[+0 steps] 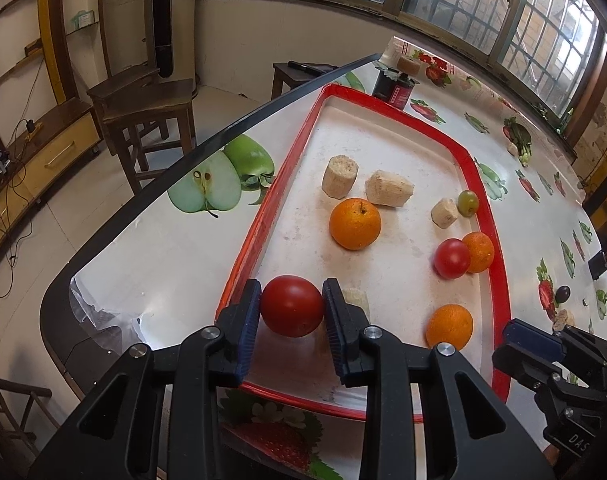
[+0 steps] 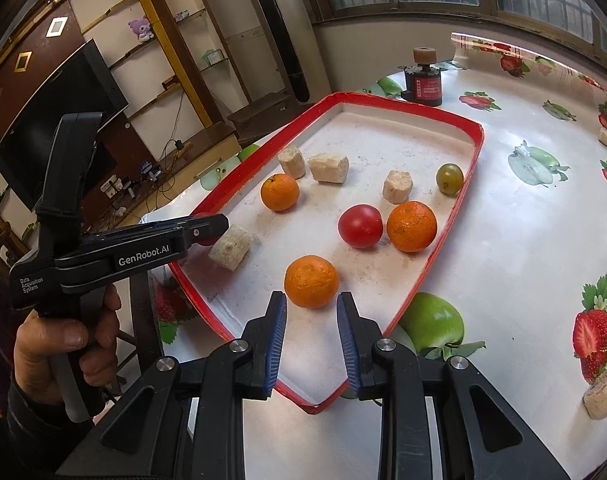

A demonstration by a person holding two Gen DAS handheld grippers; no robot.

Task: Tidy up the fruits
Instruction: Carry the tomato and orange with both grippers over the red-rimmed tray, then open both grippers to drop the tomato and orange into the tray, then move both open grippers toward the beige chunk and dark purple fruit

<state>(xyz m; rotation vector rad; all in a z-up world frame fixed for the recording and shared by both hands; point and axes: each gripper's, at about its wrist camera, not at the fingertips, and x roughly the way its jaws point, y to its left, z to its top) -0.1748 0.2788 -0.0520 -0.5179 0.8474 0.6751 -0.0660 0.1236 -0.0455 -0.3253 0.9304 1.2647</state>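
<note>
The left gripper (image 1: 291, 311) is clamped on a red tomato (image 1: 292, 311); both blue pads contact its sides, and it sits over the near-left corner of the red-rimmed tray (image 1: 499, 280). Whether the tomato rests on the tray floor or is lifted cannot be determined. Directly beyond the left gripper's right finger lies a pale cut chunk (image 1: 357, 300), partly hidden.

The right gripper (image 2: 311, 332) is released, its jaws apart and empty. A mandarin (image 2: 311, 281) lies just ahead of the fingertips, roughly centred on the gap but not between the pads.

Tray contents ahead of the right gripper:
- Second tomato (image 2: 360, 226), touching or nearly touching a larger orange (image 2: 411, 226) to its right.
- A third orange fruit (image 2: 279, 192), ahead and to the left.
- Green grape (image 2: 449, 178), far right, near the rim.
- Three further pale chunks (image 2: 327, 167), scattered at mid-tray.

Progress assessment: sorting appears to be at an early stage. Like items are not yet grouped; tomatoes, orange fruits and chunks lie intermixed. One pale chunk (image 2: 601, 394) lies outside the tray on the tablecloth (image 2: 523, 240), right of the right gripper. Remaining work, as judged: place the held tomato, then gather the rest by kind.
</note>
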